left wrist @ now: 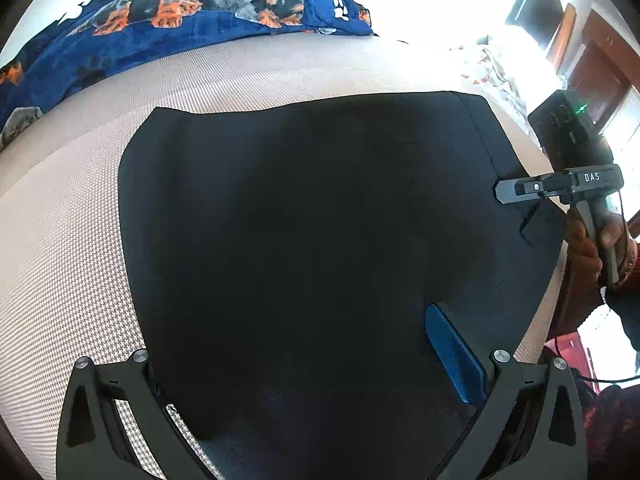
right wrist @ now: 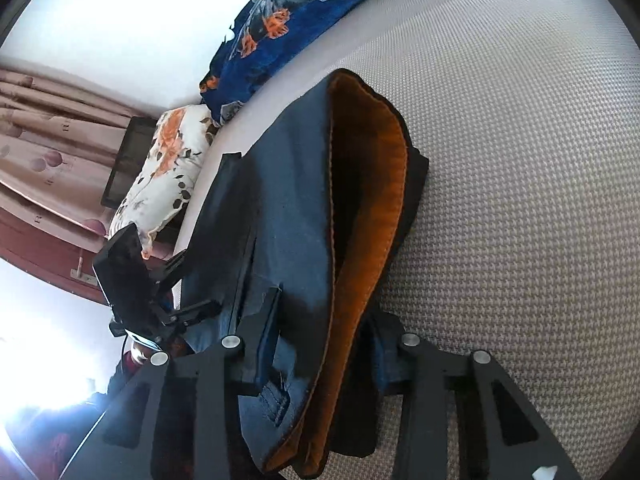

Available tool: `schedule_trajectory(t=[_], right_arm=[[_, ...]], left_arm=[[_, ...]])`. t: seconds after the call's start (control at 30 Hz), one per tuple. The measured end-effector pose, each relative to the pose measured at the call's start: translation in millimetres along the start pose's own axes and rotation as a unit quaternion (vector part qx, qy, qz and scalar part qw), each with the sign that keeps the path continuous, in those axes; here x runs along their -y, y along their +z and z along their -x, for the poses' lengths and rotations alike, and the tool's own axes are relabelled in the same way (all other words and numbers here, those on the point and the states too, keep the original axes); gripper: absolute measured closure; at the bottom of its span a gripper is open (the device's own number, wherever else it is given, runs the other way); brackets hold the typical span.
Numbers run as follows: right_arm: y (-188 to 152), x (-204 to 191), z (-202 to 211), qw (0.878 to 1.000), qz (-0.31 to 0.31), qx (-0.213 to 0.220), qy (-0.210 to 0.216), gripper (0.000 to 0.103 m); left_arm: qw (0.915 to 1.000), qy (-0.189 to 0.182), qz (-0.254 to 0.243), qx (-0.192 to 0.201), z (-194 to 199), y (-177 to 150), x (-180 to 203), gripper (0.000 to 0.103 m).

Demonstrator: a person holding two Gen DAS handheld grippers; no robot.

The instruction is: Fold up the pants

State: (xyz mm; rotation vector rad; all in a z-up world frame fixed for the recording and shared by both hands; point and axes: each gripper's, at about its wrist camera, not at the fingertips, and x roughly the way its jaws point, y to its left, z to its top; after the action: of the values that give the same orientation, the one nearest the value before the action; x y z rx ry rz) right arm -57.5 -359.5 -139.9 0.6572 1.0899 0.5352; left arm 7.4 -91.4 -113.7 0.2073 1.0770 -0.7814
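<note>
1. Currently, left wrist view: dark pants (left wrist: pixel 304 240) lie folded flat mid-mattress (left wrist: pixel 68 240), patterned blanket (left wrist: pixel 160 4) along the far edge. Left gripper (left wrist: pixel 316 392) fingers spread, straddling the near hem, not pinching.
2. Right gripper (left wrist: pixel 516 200) sits at the pants' right edge.
3. Right wrist view: its fingers (right wrist: pixel 260 340) pinch the stacked layers, orange lining (right wrist: pixel 372 220) exposed.
4. Judgement: soft, limp, medium weight; grip through all layers at corners or the fold will slump.
</note>
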Motion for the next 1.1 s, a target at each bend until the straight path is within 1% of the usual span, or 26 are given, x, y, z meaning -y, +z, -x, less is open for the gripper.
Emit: schedule_trajectory(t=[0.03, 0.13, 0.2, 0.3, 0.4, 0.5, 0.57, 0.6, 0.67, 0.73, 0.77, 0.83, 0.93, 0.97, 1.0, 1.03, 1.1], right_arm=[[0, 2, 0, 1.0, -0.004, 0.0, 0.007, 0.064], [0, 10, 2, 0.999, -0.022, -0.003, 0.026, 0.064], [2, 11, 1, 0.999, -0.022, -0.008, 0.027, 0.064], [4, 9, 0, 0.999, -0.019, -0.012, 0.03, 0.06], [4, 4, -2, 1.0, -0.008, -0.012, 0.022, 0.057], [0, -2, -4, 1.0, 0.008, -0.01, -0.003, 0.067], [-2, -2, -4, 1.0, 0.005, -0.01, -0.001, 0.07], [-2, -2, -4, 1.0, 0.005, -0.008, -0.001, 0.071], [-4, -3, -4, 1.0, 0.001, -0.004, 0.007, 0.073], [-5, -4, -5, 1.0, -0.002, -0.002, 0.017, 0.074], [-6, -5, -5, 1.0, 0.001, 0.0, 0.019, 0.074], [-7, -5, -5, 1.0, 0.001, 0.0, 0.022, 0.074], [-9, -8, -3, 1.0, 0.014, -0.006, 0.009, 0.074], [-7, -9, -4, 1.0, 0.014, -0.01, 0.006, 0.073], [-5, -8, -4, 1.0, 0.01, -0.014, 0.005, 0.068], [-4, -7, -4, 1.0, 0.003, -0.016, 0.01, 0.066], [-3, -5, -4, 1.0, -0.004, -0.016, 0.016, 0.066]], left_arm=[[1.0, -0.002, -0.001, -0.003, 0, 1, 0, 0.001], [0.9998, -0.01, -0.009, -0.011, 0, 3, -2, 0.001], [0.9996, -0.019, -0.016, -0.016, 0, 5, -3, 0.001], [0.9992, -0.03, -0.019, -0.019, -1, 7, -6, 0.001], [0.9992, -0.037, -0.015, -0.01, -1, 9, -8, 0.001], [0.9994, -0.03, -0.017, 0.004, 1, 6, -5, 0.003], [0.9996, -0.019, -0.014, 0.015, 3, 4, -6, 0.015], [0.9996, -0.014, -0.009, 0.021, 6, 4, -8, 0.025], [0.9995, -0.01, 0.007, 0.027, 10, 4, -13, 0.041], [0.9992, -0.01, 0.023, 0.031, 13, 5, -21, 0.049], [0.9991, -0.011, 0.025, 0.032, 14, 6, -22, 0.051], [0.9992, -0.011, 0.021, 0.031, 14, 8, -23, 0.051], [0.9994, -0.011, 0.02, 0.026, 13, 10, -23, 0.051], [0.9993, -0.016, 0.024, 0.024, 12, 11, -25, 0.051], [0.9991, -0.021, 0.028, 0.022, 12, 10, -28, 0.051], [0.9989, -0.027, 0.033, 0.019, 12, 9, -30, 0.051], [0.9983, -0.039, 0.041, 0.016, 11, 9, -34, 0.049]])
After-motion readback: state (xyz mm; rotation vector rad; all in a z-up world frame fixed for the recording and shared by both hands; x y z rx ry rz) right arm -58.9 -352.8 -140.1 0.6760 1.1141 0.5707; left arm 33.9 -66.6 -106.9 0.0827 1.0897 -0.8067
